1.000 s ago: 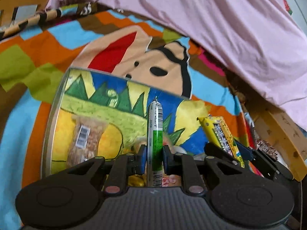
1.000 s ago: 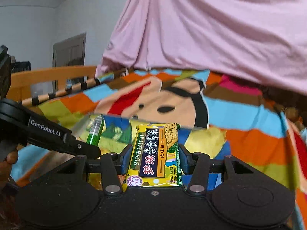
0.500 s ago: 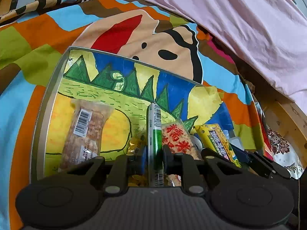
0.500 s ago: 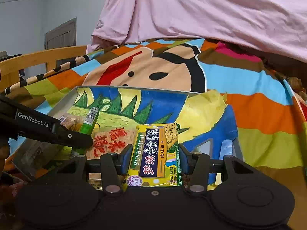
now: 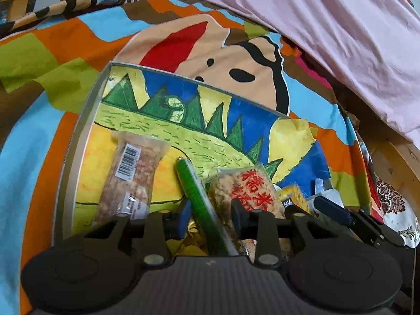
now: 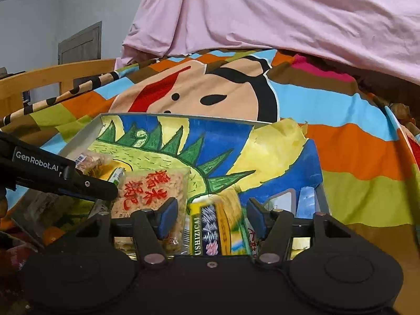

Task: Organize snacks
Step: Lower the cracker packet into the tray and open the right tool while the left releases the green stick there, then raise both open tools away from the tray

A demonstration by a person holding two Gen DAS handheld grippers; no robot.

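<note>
Both sets of jaws are opening: the left gripper point(image 5: 210, 216) frees the green stick pack point(image 5: 195, 193), lying lengthwise between its pads, while the right gripper point(image 6: 210, 216) frees the yellow SUSHIZICAI box point(image 6: 216, 227), into the painted tray point(image 5: 78, 141).

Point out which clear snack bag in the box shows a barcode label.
The clear bag at the box's left side; the other clear bag shows red characters instead.

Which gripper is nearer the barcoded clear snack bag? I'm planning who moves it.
Left. The left gripper sits right beside the barcoded bag; the right gripper is beyond the red-lettered bag.
</note>
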